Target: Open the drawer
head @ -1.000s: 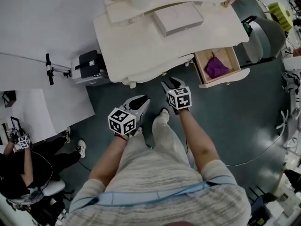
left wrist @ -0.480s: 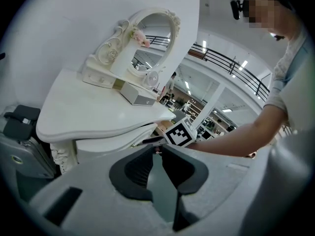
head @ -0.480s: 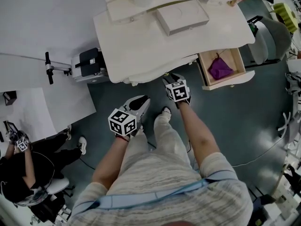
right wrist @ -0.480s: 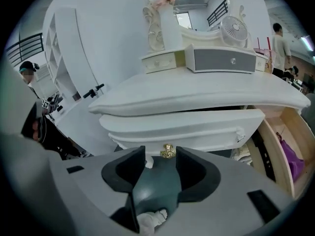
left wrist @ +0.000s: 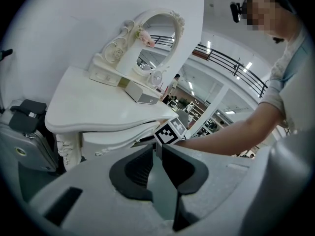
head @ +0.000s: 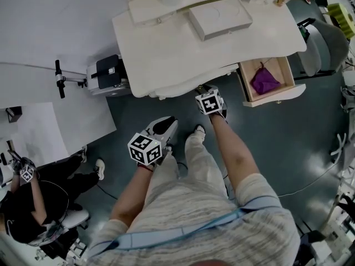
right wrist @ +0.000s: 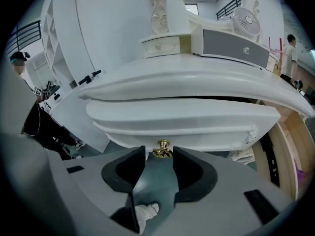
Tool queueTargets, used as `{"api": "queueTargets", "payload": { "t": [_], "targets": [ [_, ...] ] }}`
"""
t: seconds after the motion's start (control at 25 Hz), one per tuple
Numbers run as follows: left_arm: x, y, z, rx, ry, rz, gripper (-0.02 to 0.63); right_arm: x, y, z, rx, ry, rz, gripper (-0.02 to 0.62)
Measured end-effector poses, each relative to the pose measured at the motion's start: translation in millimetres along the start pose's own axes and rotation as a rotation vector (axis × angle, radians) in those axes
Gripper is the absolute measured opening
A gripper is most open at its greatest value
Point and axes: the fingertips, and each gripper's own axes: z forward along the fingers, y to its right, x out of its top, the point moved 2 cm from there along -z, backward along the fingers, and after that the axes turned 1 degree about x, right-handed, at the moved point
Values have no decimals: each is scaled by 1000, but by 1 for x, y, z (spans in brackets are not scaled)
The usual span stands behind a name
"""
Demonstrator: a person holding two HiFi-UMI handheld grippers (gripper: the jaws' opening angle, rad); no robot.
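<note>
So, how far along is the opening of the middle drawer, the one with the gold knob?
Done: the side drawer already stands pulled out, with a purple cloth inside. In hand: the right gripper, whose jaws have just been opening, is lined up on the gold knob, which sits at its tips, not gripped. Left: close on the knob and pull, since the middle drawer is still shut.
</note>
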Motion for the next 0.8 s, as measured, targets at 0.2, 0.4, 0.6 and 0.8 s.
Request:
{"api": "queueTargets", "payload": {
  "t": [0.2,0.4,0.6,0.8],
  "targets": [
    [-2,2,-4,1,3,-4,61,4,2,1,-33,-43,-66,123],
    [-1,6,-7,0,8,-1,61,7,0,-2,-33,-40,-69,123],
    [-1,9,-8,-3,10,1,61,0,0,-6,-52,-47,-59,123],
    [-3,12,-10,-11,6,4,61,-11,-4,-11,-50,-46,-50,123]
  ]
}}
